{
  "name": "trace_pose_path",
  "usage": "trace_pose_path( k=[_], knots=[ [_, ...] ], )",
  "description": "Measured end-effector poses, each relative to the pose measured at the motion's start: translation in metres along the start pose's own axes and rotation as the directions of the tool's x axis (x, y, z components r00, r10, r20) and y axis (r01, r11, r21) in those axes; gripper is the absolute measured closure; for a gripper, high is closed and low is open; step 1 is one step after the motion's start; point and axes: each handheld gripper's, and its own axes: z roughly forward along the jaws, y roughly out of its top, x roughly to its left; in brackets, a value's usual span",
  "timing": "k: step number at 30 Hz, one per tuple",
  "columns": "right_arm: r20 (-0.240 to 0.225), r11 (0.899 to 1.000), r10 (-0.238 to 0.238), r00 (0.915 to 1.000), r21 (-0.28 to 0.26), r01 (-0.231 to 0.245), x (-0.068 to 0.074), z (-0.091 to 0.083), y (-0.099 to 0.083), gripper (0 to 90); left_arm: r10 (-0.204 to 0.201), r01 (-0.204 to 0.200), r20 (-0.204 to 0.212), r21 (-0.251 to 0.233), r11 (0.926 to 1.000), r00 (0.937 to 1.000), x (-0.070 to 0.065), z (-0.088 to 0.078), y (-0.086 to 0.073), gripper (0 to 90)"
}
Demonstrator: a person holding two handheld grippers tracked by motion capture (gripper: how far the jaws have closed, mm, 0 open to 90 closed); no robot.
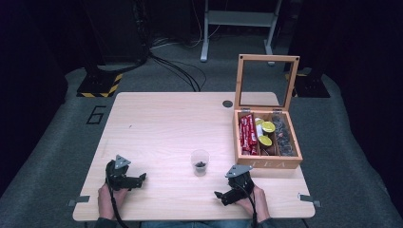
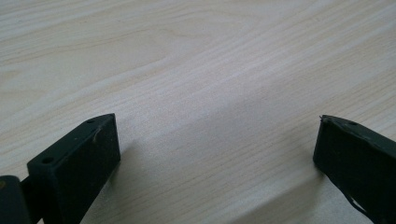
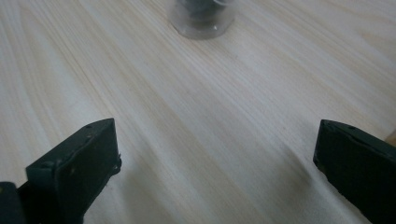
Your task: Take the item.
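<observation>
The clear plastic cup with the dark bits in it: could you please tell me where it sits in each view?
High view: the clear plastic cup stands near the middle of the table's near half, left of the wooden tea box.
Left gripper view: not in it.
Right gripper view: top centre, cut by the edge.
Shared landmark: the pale wood-grain tabletop.

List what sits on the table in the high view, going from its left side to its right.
left gripper → clear plastic cup with dark bits in its bottom → right gripper → wooden tea box with its glass lid standing open.
</observation>
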Motion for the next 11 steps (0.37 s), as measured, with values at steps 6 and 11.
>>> trace_pose_path(
  k=[6,11],
  knots=[
    [0.021,1.000,-0.008,0.9998,-0.017,0.008,-0.0030,0.0047,-0.0085,0.0,0.000,0.000,0.001,-0.001,1.0000,1.0000,0.0000,0.0003,0.0002,0.1],
    [0.016,0.999,-0.022,0.9996,-0.029,0.022,-0.0047,0.0052,-0.0094,0.0,0.000,0.000,-0.001,-0.003,1.0000,1.0000,-0.0001,0.0004,0.0001,0.1]
  ],
)
